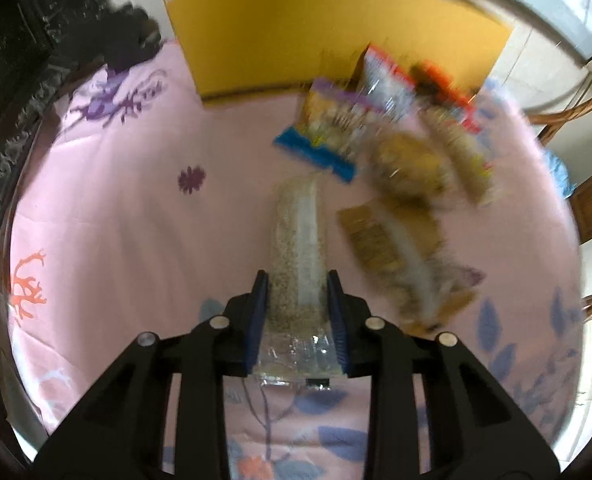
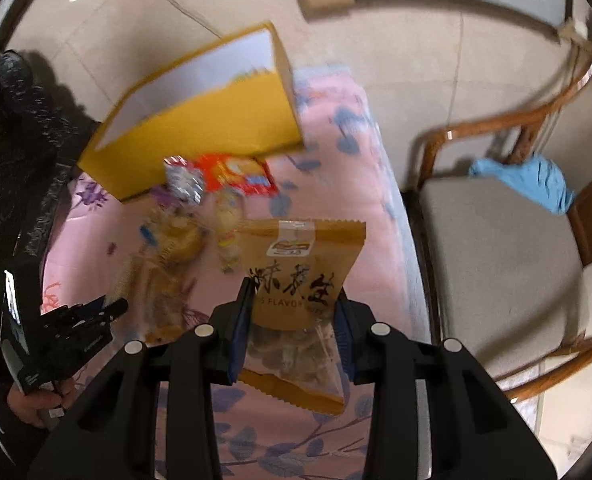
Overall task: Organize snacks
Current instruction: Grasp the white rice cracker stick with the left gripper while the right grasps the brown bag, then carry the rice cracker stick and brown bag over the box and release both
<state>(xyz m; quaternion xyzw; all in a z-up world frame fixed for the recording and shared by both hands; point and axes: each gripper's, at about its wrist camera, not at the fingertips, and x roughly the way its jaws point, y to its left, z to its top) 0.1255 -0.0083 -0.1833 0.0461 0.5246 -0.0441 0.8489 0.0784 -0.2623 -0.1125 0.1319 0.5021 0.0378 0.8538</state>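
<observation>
My left gripper (image 1: 298, 280) is shut on a long clear packet of pale grainy snack (image 1: 298, 240) and holds it above the pink flowered tablecloth (image 1: 116, 220). My right gripper (image 2: 294, 288) is shut on a brown snack bag with black characters (image 2: 300, 276), held above the table. Several more snack packets lie in a blurred pile: a blue-edged one (image 1: 328, 128), a red one (image 2: 236, 174), a round yellowish one (image 1: 408, 164). An open yellow cardboard box (image 1: 336, 32) stands behind the pile; it also shows in the right wrist view (image 2: 200, 132).
A wooden chair with a grey seat (image 2: 504, 256) and a blue cloth (image 2: 528, 178) stands right of the table. Dark carved furniture (image 1: 12, 100) borders the table's left side. The left hand-held gripper (image 2: 76, 328) shows at the right wrist view's left edge.
</observation>
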